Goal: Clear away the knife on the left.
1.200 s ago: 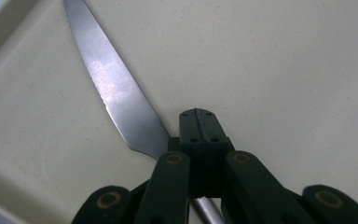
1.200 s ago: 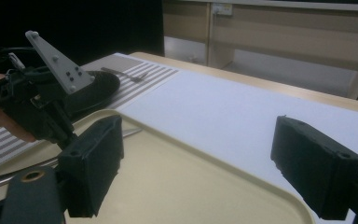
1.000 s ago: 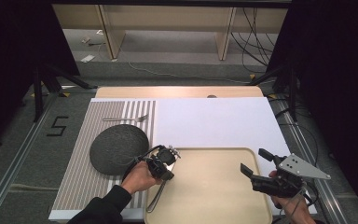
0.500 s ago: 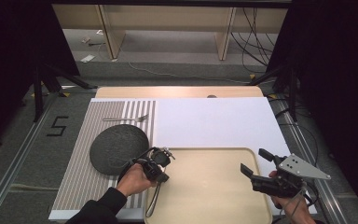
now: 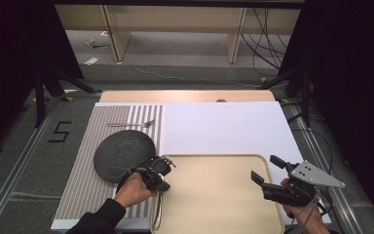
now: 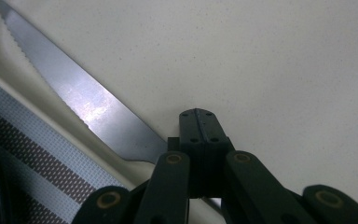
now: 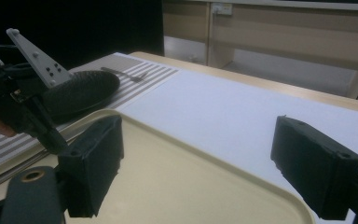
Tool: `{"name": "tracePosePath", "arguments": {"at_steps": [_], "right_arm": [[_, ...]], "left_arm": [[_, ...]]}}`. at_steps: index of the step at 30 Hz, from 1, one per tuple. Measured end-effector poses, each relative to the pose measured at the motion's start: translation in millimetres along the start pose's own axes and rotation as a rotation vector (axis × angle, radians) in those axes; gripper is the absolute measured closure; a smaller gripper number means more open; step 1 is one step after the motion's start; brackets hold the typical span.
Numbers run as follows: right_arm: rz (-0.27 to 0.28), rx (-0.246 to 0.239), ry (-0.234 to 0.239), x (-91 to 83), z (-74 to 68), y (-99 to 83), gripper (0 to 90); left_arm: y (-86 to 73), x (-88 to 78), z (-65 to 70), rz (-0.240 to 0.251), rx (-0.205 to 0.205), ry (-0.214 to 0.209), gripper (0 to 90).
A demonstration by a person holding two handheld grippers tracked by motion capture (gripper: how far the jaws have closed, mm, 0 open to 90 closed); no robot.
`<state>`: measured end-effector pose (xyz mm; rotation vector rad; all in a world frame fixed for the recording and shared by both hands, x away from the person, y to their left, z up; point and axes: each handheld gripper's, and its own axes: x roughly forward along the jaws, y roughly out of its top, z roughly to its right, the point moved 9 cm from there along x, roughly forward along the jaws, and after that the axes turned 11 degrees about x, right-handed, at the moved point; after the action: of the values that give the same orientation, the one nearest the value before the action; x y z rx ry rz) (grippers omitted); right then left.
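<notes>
A table knife (image 6: 88,100) with a serrated blade lies on the beige tray (image 5: 214,195) along its left rim; it runs toward the person as a thin strip (image 5: 158,212). My left gripper (image 6: 199,119) is shut, its closed tips set down over the knife where blade meets handle. I cannot tell whether the knife is pinched. A hand holds that gripper (image 5: 161,185) at the tray's left edge, beside a dark round plate (image 5: 121,153). My right gripper (image 5: 264,168) hovers open over the tray's right side with nothing between its jaws (image 7: 196,154).
A fork (image 5: 131,124) lies on the striped placemat (image 5: 87,195) beyond the plate. A white sheet (image 5: 224,126) covers the table behind the tray. Black curtains and stands flank the table, and cables lie on the floor at the far right.
The left gripper has shifted slightly left and toward the person along the tray's rim. The right gripper has kept still.
</notes>
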<state>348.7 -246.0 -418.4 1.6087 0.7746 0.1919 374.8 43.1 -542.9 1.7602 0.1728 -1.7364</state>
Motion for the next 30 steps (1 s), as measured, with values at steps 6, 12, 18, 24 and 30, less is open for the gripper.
{"name": "tracePosePath", "arguments": {"at_steps": [6, 12, 18, 24, 30], "right_arm": [[0.001, -0.003, 0.002, 0.1, -0.3, 0.0, 17.9], [-0.001, -0.002, 0.0, 0.1, -0.1, -0.1, 17.9], [0.0, -0.001, 0.002, 0.0, -0.4, 0.1, 17.9], [0.0, -0.001, 0.003, 0.0, -0.5, 0.2, 17.9], [0.0, -0.001, 0.004, -0.1, -0.8, 0.2, 17.9]], "left_arm": [[1.5, -3.0, 1.7, 0.029, 0.008, -0.007, 75.7], [8.3, -11.9, 4.3, 0.135, 0.015, -0.046, 49.4], [15.7, -24.7, 6.4, 0.246, 0.025, -0.046, 29.1], [21.4, -35.4, 10.0, 0.332, 0.017, -0.059, 19.3], [28.3, -52.7, 12.4, 0.449, 0.001, -0.056, 15.3]]}}
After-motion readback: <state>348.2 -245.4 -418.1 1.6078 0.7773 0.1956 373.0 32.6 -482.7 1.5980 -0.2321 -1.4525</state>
